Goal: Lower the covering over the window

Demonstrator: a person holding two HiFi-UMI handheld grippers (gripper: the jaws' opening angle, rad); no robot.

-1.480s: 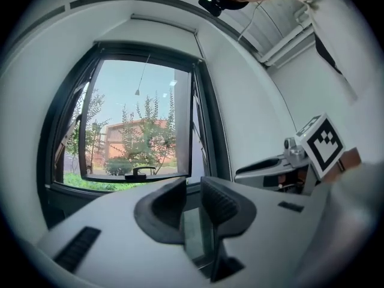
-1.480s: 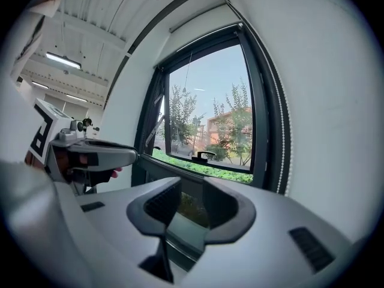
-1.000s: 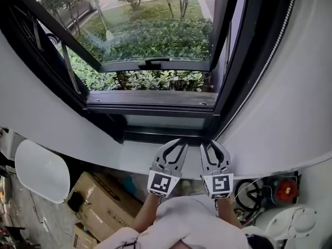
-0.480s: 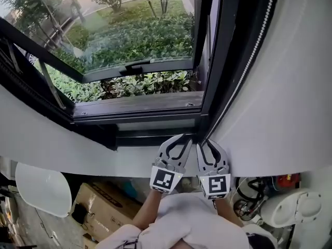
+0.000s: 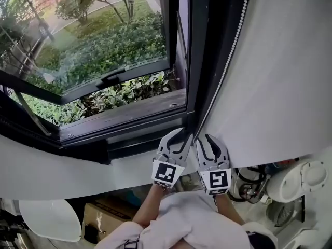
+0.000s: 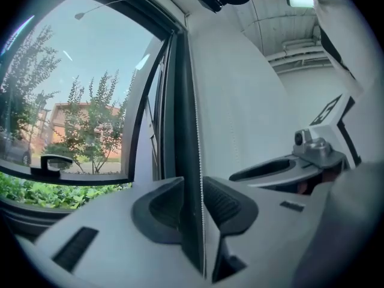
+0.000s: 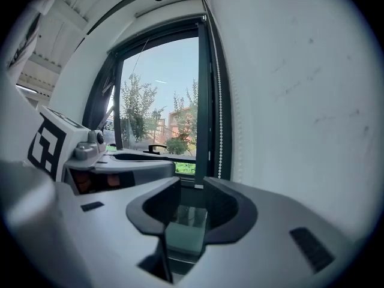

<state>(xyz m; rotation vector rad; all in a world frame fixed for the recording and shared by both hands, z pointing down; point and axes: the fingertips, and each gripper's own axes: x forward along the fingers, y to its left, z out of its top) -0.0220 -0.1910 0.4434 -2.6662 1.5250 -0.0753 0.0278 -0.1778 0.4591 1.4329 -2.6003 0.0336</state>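
Note:
A white bead chain hangs along the dark right-hand window frame, ending near both grippers. My left gripper points at the frame's lower corner. In the left gripper view the chain runs straight down through the gap of the left gripper; its jaws have just been opening and stand apart from the chain. My right gripper is beside it, open, with only the sill showing through the right gripper; the chain hangs just ahead to its right. The glass is uncovered.
The lower sash is tilted open with a black handle over shrubs outside. A white wall lies right of the frame. Below the sill are a cardboard box, a white oval object, cables and a white appliance.
The view has swung right: the window slid left in the picture and the right frame with its chain now stands straight ahead of both grippers, which have closed in on it.

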